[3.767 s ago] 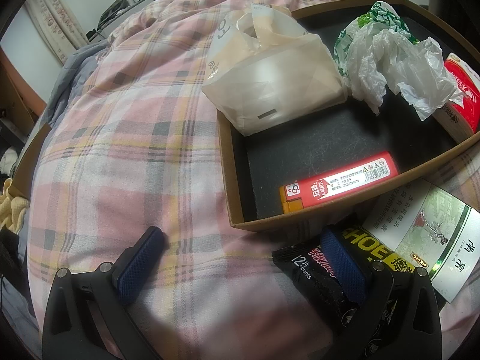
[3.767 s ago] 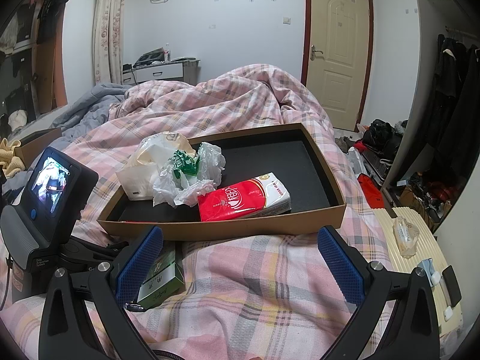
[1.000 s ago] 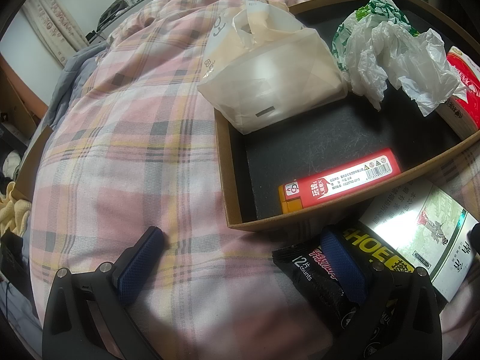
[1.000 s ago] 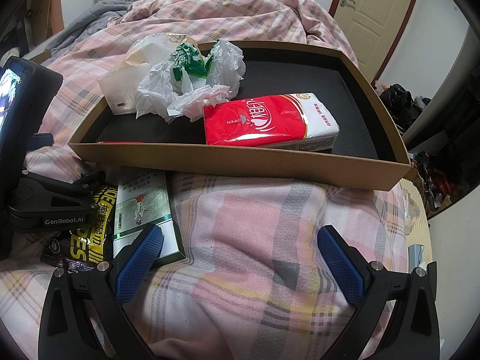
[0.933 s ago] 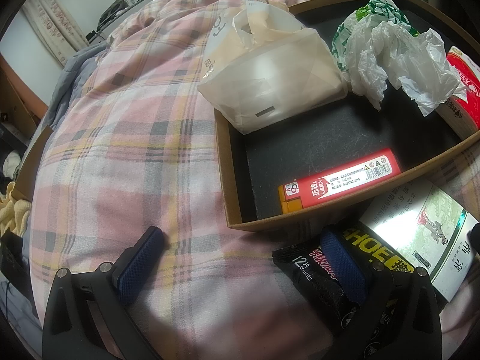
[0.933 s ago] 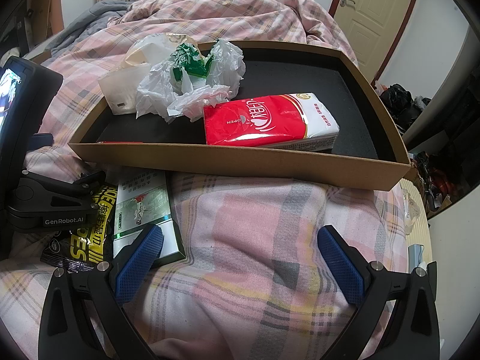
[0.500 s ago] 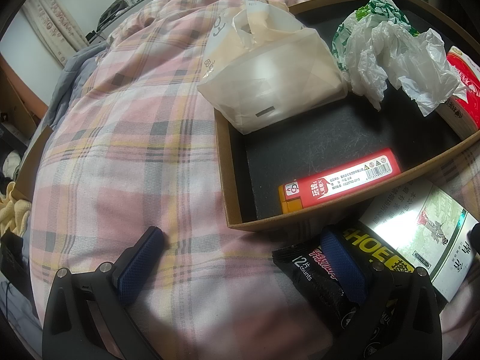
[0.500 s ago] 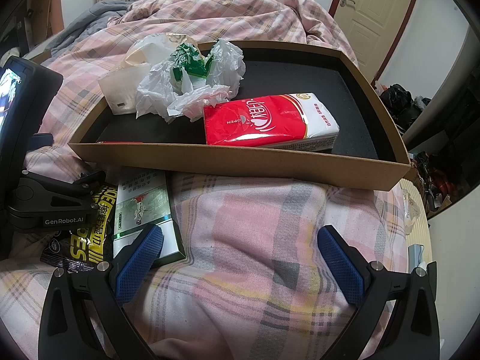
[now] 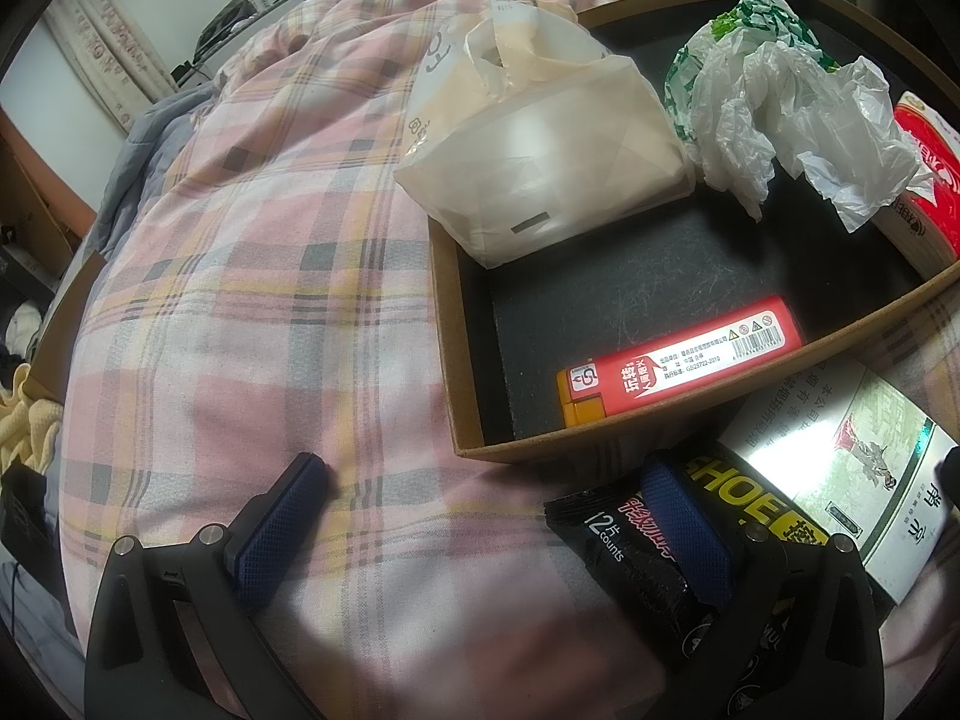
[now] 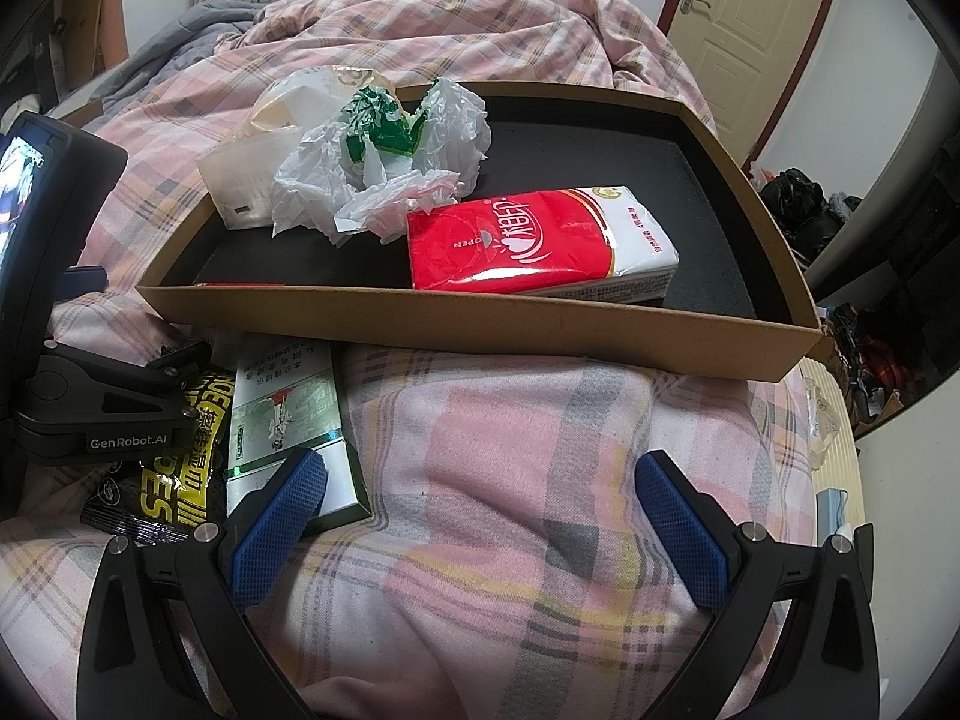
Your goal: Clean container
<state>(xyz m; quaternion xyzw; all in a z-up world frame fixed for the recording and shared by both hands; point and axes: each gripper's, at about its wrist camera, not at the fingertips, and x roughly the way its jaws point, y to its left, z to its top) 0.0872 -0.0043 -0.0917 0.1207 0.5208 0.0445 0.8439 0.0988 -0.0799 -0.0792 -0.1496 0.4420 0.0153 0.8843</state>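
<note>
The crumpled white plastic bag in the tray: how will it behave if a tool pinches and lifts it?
The bag looks thin and wrinkled, so it is probably very light and floppy, and would sag. It touches the red tissue pack, but would likely not drag it. A shallow pinch may slip off the thin film.

A brown tray (image 10: 480, 324) (black inside) holds a red tissue pack (image 10: 540, 246) on a pink plaid quilt (image 10: 510, 432).
</note>
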